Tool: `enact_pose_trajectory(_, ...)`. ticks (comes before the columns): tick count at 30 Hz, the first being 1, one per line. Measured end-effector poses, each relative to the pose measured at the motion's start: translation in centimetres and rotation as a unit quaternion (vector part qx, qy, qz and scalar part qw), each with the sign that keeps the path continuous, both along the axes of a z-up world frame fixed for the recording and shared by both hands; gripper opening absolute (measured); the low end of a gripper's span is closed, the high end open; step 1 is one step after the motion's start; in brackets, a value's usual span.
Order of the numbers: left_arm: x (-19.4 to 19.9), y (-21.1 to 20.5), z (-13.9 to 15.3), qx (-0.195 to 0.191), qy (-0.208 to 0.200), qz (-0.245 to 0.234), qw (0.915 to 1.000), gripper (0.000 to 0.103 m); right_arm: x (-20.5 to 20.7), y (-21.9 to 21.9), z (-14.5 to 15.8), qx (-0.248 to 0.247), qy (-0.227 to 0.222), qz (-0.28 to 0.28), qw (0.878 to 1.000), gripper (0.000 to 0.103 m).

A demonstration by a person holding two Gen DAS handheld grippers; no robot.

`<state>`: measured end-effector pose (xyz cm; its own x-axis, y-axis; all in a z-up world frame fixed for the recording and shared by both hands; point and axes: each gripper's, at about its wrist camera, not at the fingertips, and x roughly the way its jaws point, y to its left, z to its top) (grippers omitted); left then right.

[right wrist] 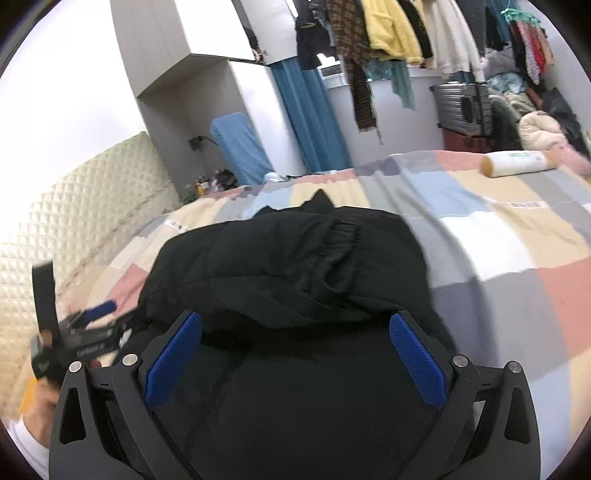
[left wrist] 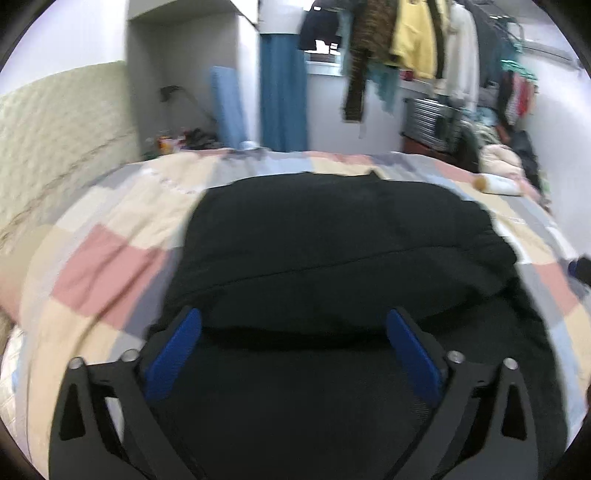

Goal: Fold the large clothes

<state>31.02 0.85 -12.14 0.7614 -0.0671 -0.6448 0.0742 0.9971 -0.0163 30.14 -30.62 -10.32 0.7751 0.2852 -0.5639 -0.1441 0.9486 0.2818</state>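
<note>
Black garment (left wrist: 332, 251) lies bunched on the bed (left wrist: 110, 229), roughly mid-quilt, over the pastel check pattern. In the right wrist view the garment (right wrist: 288, 266) shows a gathered elastic band near its top edge, with a small pointed flap sticking out on the far side.

Left gripper (left wrist: 293, 325): jaws spread wide, blue pads (left wrist: 173, 358) well apart, black cloth lying between and below them. Nothing pinched. Whether the fingertips touch the cloth, cannot tell (view is motion-blurred).

Right gripper (right wrist: 295, 325): also wide open, blue pads (right wrist: 417, 358) well apart, garment spanning the gap underneath. No grasp. Contact with the fabric cannot be judged.

The left gripper (right wrist: 85, 332) also shows in the right wrist view, at the left edge beside the garment, blurred, over the quilt.

Surroundings: quilted cream headboard (right wrist: 74, 221) on the left side of the bed. White cylinder (right wrist: 517, 162) with a tan end (bottle or roll, unclear) lies on the far right of the quilt, well apart from the garment. Behind the bed: blue curtain (right wrist: 310, 118), grey cabinet (right wrist: 177, 66), silver suitcase (right wrist: 461, 107), and a rail of hanging clothes (right wrist: 388, 29).
</note>
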Motion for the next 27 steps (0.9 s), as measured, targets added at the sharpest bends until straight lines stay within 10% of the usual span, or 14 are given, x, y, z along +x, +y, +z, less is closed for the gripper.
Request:
enact_pose_trajectory(9, 2.6, 5.2, -5.2, 0.057, 0.049, 0.073, 0.9945, 0.103, 6.8, -0.2, -4.2, -0.003, 0.035, -0.045, 0.998, 0.084)
enact_pose_trajectory(16, 4.9, 5.6, -9.1, 0.085, 0.091, 0.082, 0.9888, 0.103, 9.0, 0.5, -6.8, -0.036, 0.046, -0.025, 0.998, 0.042)
enact_pose_trajectory(19, 5.7, 5.8, -9.5, 0.084, 0.087, 0.095, 0.9881, 0.103, 9.0, 1.5, -6.5, -0.047, 0.039, -0.010, 0.998, 0.020)
enact_pose_trajectory(27, 6.5, 7.7, -8.3, 0.050, 0.050, 0.134, 0.9884, 0.103, 8.3, 2.3, -1.5, -0.058, -0.036, 0.002, 0.998, 0.012)
